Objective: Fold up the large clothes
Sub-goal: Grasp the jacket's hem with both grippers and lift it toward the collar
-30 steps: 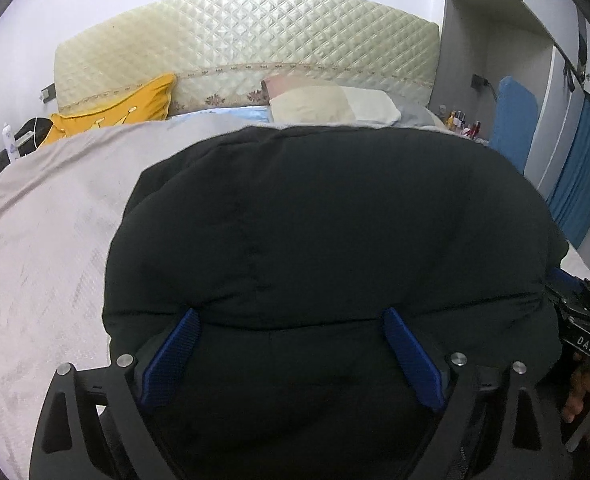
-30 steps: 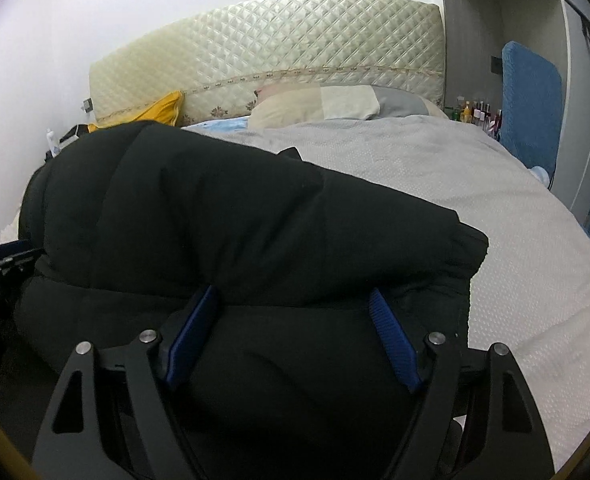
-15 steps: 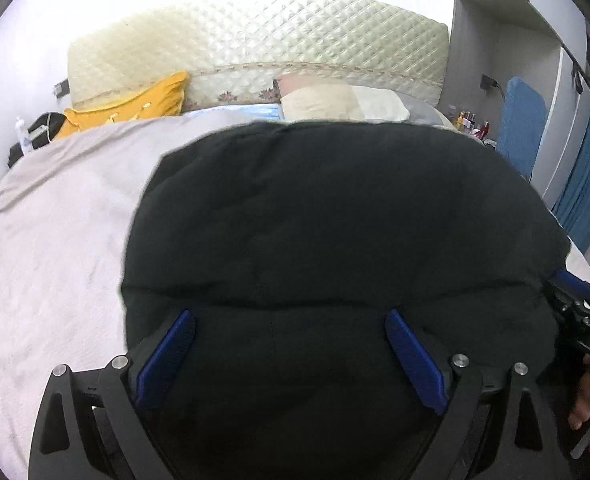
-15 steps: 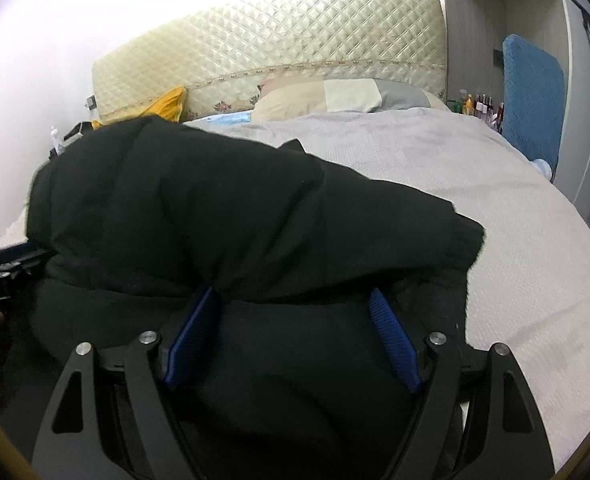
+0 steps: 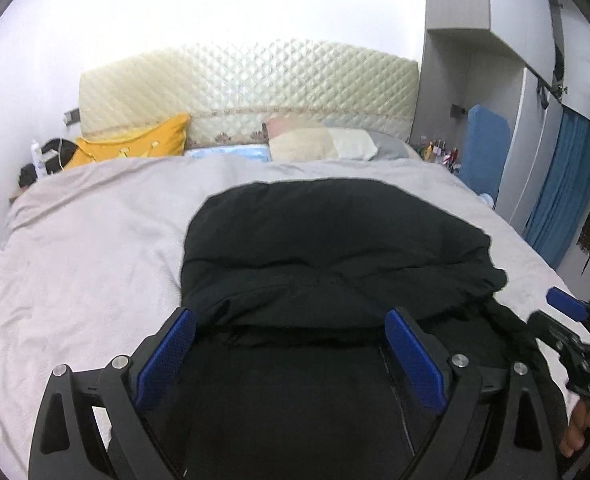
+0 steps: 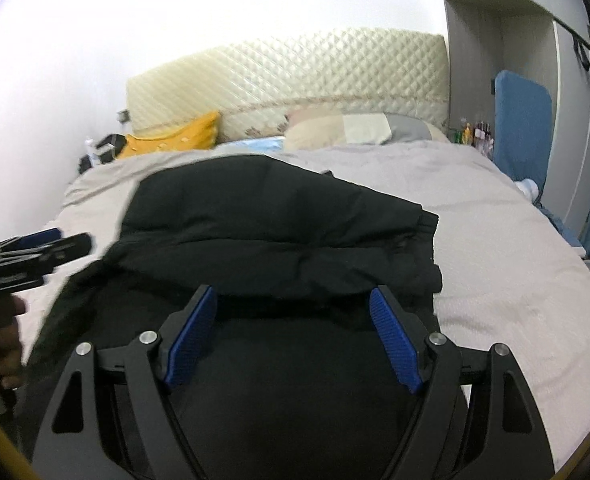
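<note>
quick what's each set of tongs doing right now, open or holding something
Left tongs: open, holding nothing, above the black padded jacket.
Right tongs: open, holding nothing, over the same jacket on the bed.

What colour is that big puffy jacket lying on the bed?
Black. The jacket shows best in the left wrist view, against the pale grey bedspread.

I see a puffy black jacket (image 5: 335, 240) lying folded over itself on the pale bedspread (image 5: 87, 240)
</note>
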